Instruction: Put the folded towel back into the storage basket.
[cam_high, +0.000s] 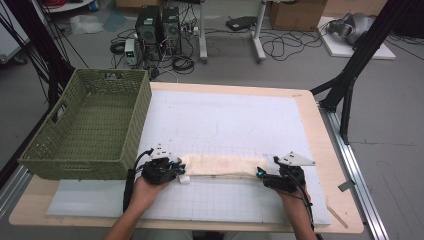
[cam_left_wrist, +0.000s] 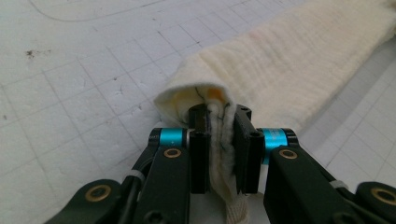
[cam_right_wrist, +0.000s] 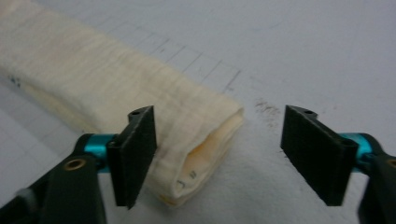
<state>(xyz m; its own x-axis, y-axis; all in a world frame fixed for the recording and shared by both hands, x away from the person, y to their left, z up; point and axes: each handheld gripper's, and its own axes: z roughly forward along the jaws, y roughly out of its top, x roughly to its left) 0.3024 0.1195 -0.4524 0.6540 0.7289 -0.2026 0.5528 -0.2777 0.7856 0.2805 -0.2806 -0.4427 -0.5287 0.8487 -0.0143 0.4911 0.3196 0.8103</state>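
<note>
Left claw (cam_left_wrist: 219, 123) is clamped on one end of the folded cream cloth (cam_high: 220, 165) lying along the desk (cam_high: 320, 125) (its corner hidden between the pads); right claw (cam_right_wrist: 219, 158) stands apart around the other end.

One folded cream cloth (cam_high: 220, 165) lies across the lower middle of the frame. One green woven basket (cam_high: 90, 125) stands at the left. One white gridded mat (cam_high: 225, 120) covers one wooden tabletop (cam_high: 320, 130). Two grippers are in the picture, the left gripper (cam_high: 176, 170) at one end of the cloth and the right gripper (cam_high: 261, 173) at the other, each with two black fingers (cam_right_wrist: 137, 154). Two hands hold them, one per gripper. On the floor at the upper middle stand two dark computer towers (cam_high: 159, 25), and two cardboard boxes (cam_high: 297, 14) sit along the top edge.
</note>
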